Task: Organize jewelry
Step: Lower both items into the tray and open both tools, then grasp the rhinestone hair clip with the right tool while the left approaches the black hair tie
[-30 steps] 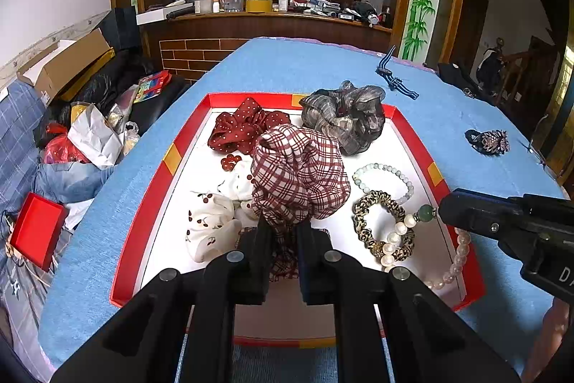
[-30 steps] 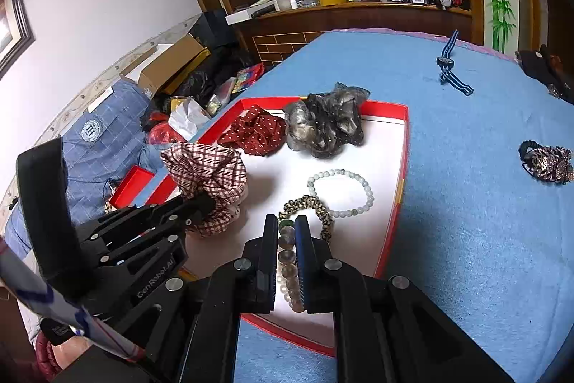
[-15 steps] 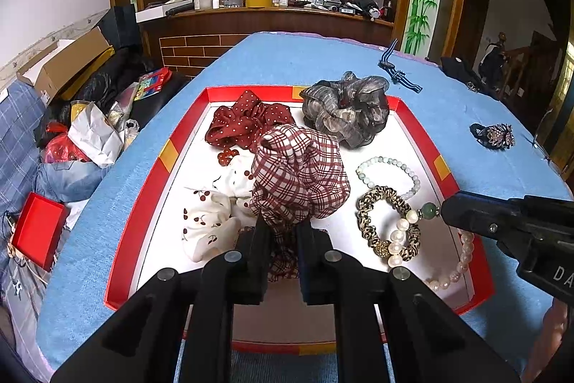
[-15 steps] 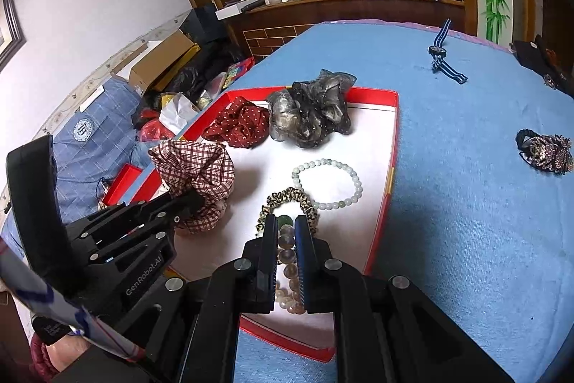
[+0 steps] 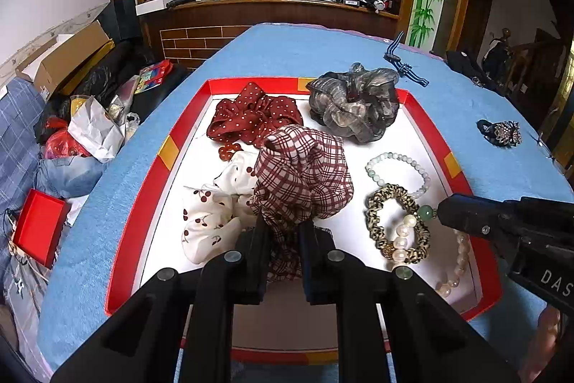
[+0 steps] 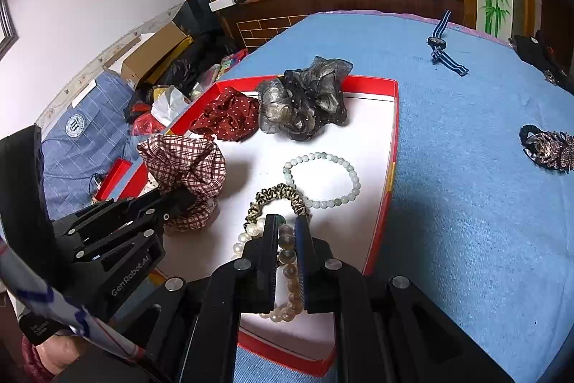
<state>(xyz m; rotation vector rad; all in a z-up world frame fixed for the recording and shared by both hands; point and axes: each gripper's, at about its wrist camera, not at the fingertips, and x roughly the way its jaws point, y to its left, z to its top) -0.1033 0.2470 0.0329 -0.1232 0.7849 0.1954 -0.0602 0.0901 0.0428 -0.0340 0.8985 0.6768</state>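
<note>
The left gripper [image 5: 281, 232] is clamped on the plaid scrunchie [image 5: 303, 173], which bunches up ahead of its fingers over the white floor of the red-rimmed tray [image 5: 168, 151]. Just left of it lies a cream cherry-print scrunchie [image 5: 211, 214]; farther ahead sit a red dotted scrunchie [image 5: 251, 117] and a gauzy grey scrunchie [image 5: 355, 104]. The right gripper [image 6: 286, 232] is closed on the pearl necklace [image 6: 287, 270], whose green bead crosses a leopard hair tie [image 6: 276, 196]. A pale bead bracelet [image 6: 323, 178] lies beyond. Right of the tray the blue tabletop [image 6: 466, 203] is mostly bare, with a striped watch [image 6: 443, 47] and a jewelled hair tie [image 6: 547, 148].
</note>
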